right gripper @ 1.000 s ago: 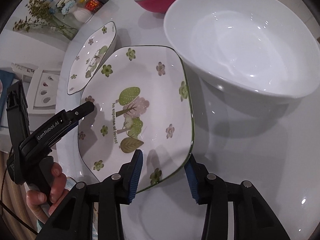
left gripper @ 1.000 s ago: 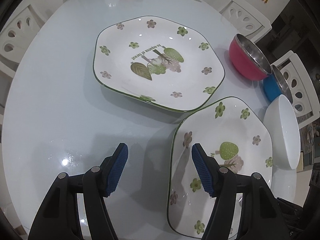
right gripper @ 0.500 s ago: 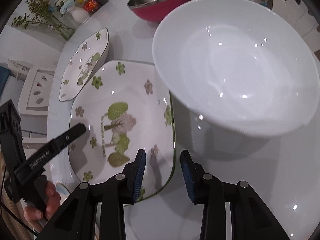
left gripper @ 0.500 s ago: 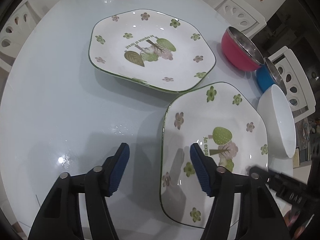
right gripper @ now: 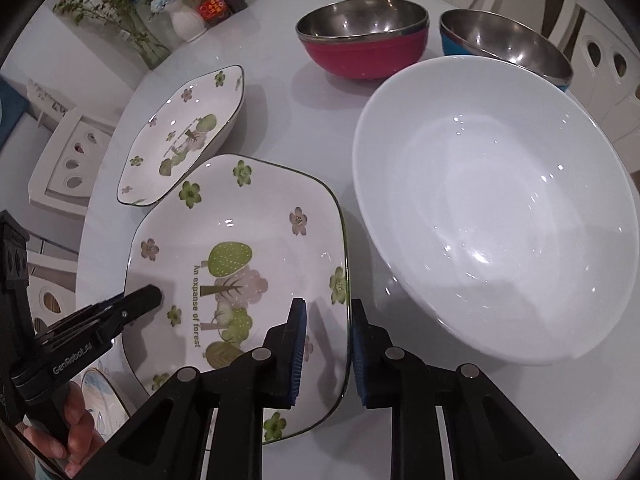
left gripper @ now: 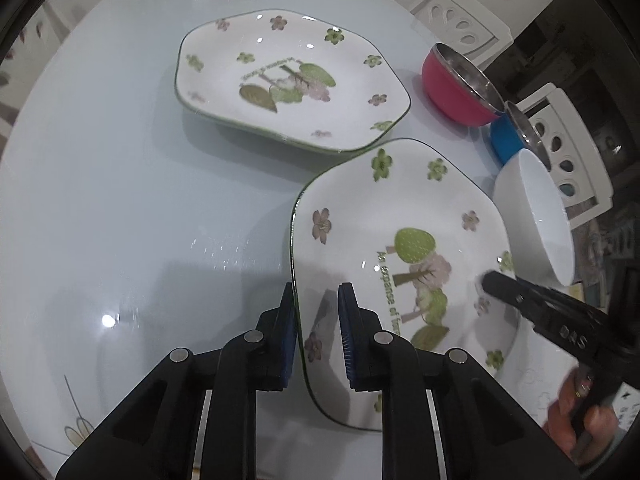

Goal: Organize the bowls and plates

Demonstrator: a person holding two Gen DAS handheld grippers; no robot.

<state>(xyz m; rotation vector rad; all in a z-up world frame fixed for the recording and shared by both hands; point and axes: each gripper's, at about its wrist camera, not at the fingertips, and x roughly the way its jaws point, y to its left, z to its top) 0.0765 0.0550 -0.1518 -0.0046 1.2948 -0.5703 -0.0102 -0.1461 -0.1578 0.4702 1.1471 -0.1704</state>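
Observation:
Two white floral plates lie on the pale round table (left gripper: 120, 184). The near plate (left gripper: 400, 240) shows in both views (right gripper: 240, 264). My left gripper (left gripper: 318, 312) is shut on its left rim, one pad each side. My right gripper (right gripper: 329, 332) is shut on its right rim. The far plate (left gripper: 288, 80) lies behind it (right gripper: 180, 136), apart from both grippers. A large white bowl (right gripper: 492, 208) stands right of the near plate (left gripper: 536, 216). A red bowl (right gripper: 364, 36) and a blue bowl (right gripper: 504, 44), both steel-lined, stand behind it.
A vase of flowers (right gripper: 132, 12) and small jars (right gripper: 212, 4) stand at the table's far edge. White chairs (left gripper: 460, 20) ring the table. A patterned plate (right gripper: 104, 396) shows below the table edge at lower left.
Both grippers have closed from open onto opposite rims of the near plate. The left one moved right to the rim; the right one narrowed around the right edge.

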